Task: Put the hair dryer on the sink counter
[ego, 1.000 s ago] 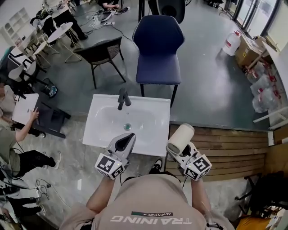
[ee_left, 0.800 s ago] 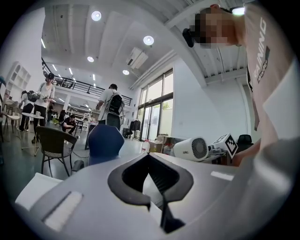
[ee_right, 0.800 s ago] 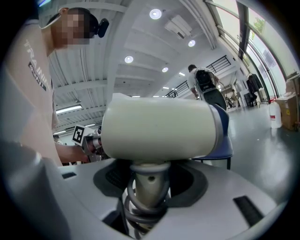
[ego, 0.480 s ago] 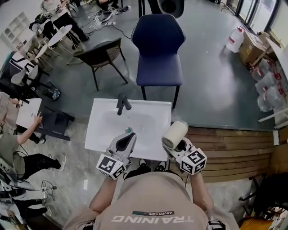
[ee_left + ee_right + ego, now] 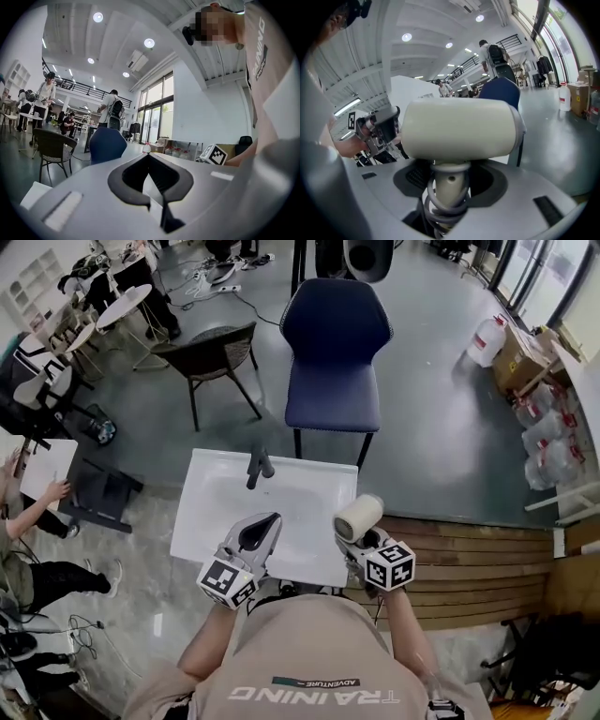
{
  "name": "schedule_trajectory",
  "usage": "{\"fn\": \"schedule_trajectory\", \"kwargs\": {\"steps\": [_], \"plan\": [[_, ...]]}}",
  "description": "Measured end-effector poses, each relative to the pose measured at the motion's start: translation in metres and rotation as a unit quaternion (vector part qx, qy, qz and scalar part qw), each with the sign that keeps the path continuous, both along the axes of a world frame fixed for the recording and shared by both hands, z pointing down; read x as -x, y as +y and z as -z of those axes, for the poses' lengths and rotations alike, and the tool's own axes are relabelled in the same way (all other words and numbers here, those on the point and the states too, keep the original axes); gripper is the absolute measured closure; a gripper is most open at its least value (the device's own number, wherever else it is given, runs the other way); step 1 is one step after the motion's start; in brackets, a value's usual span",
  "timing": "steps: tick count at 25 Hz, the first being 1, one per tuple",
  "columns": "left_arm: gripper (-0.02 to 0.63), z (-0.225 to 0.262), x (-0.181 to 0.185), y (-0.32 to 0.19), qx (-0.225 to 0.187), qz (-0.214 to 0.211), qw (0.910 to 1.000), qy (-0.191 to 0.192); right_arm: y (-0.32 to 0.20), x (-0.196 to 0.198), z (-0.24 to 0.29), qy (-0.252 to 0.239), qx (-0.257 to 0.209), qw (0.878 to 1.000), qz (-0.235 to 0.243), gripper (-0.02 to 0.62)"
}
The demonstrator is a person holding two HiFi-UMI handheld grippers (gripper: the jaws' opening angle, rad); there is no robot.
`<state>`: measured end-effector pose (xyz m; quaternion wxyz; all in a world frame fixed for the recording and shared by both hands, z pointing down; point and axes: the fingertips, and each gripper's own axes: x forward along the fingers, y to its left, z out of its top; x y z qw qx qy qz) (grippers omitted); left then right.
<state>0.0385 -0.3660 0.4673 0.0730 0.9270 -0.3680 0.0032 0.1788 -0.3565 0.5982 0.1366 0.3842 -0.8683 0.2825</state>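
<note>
The right hand-held gripper (image 5: 362,538) pinches the hair dryer (image 5: 358,517) over the bench (image 5: 333,479), best lowered onto its apparently flat rim; the left hand-held gripper (image 5: 265,524) is pressed together.

Matt plastic hair dryer (image 5: 459,129) (glossy white sink (image 5: 202,521)).

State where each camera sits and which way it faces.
Head view: on the head, facing steeply down at the sink, left gripper, right gripper, own shirt.
Left gripper view: on the left gripper, facing across the room over its shut jaws; shirt at right.
Right gripper view: on the right gripper, facing the held hair dryer; left gripper at left.
Shared: blue chair in all three.
</note>
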Motion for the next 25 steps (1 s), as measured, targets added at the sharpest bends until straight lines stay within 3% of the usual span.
{"fn": "schedule_trajectory", "kwargs": {"steps": [7,12,20,25], "plan": [[0.598,-0.016,0.033,-0.007,0.013,0.009,0.9998,0.008,-0.025,0.012,-0.046,0.035,0.039,0.999,-0.012,0.377],[0.598,-0.021,0.053,-0.012,0.015,0.003,0.9998,0.013,-0.052,0.021,-0.072,0.044,0.089,0.994,-0.053,0.377],[0.598,-0.017,0.078,-0.026,0.012,0.014,0.9991,0.039,-0.080,0.010,-0.114,0.081,0.168,0.976,-0.111,0.377],[0.598,-0.014,0.096,-0.035,0.006,0.008,0.9991,0.041,-0.096,0.010,-0.134,0.096,0.190,0.965,-0.154,0.377]]}}
